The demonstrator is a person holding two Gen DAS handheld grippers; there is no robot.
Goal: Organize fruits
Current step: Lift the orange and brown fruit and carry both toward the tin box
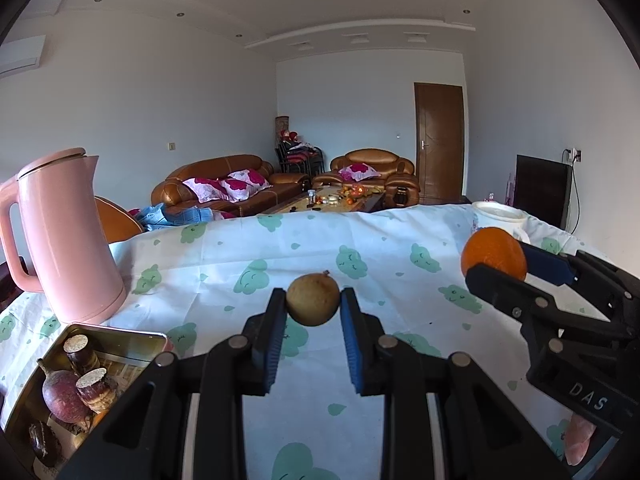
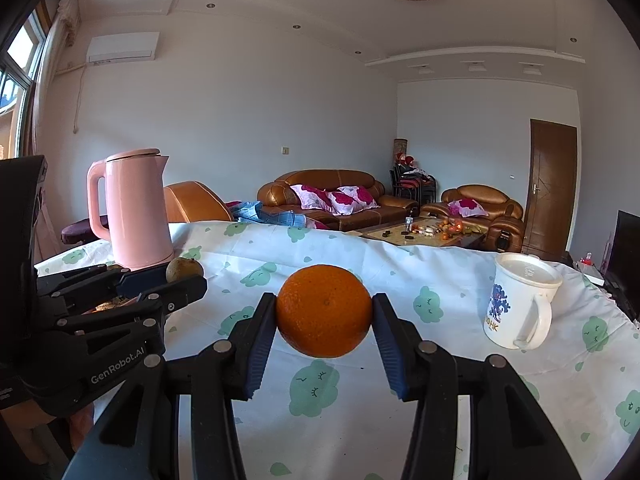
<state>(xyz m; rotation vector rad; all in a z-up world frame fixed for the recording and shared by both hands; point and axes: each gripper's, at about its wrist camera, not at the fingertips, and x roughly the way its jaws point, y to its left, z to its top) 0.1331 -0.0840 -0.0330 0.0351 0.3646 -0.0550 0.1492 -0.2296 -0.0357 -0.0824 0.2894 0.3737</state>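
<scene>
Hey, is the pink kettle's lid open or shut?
Shut. The pink kettle stands upright and its lid sits flat on the rim.

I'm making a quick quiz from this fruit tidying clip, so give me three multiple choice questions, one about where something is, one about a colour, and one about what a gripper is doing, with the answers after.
1. Where does the pink kettle stand?
A. on the table's left side, by the left gripper
B. on the far sofa
C. beside the white mug

2. What colour is the fruit in the left gripper?
A. bright red
B. brownish yellow
C. purple

3. What is the right gripper doing?
A. hanging open with nothing in it
B. gripping the mug's handle
C. shut on the orange

Answers:
1 A: the right wrist view shows the kettle behind the left gripper, far from the white mug.
2 B: the small round fruit between the fingers is dull brownish yellow.
3 C: both pads press the sides of the orange, held above the tablecloth.
</scene>
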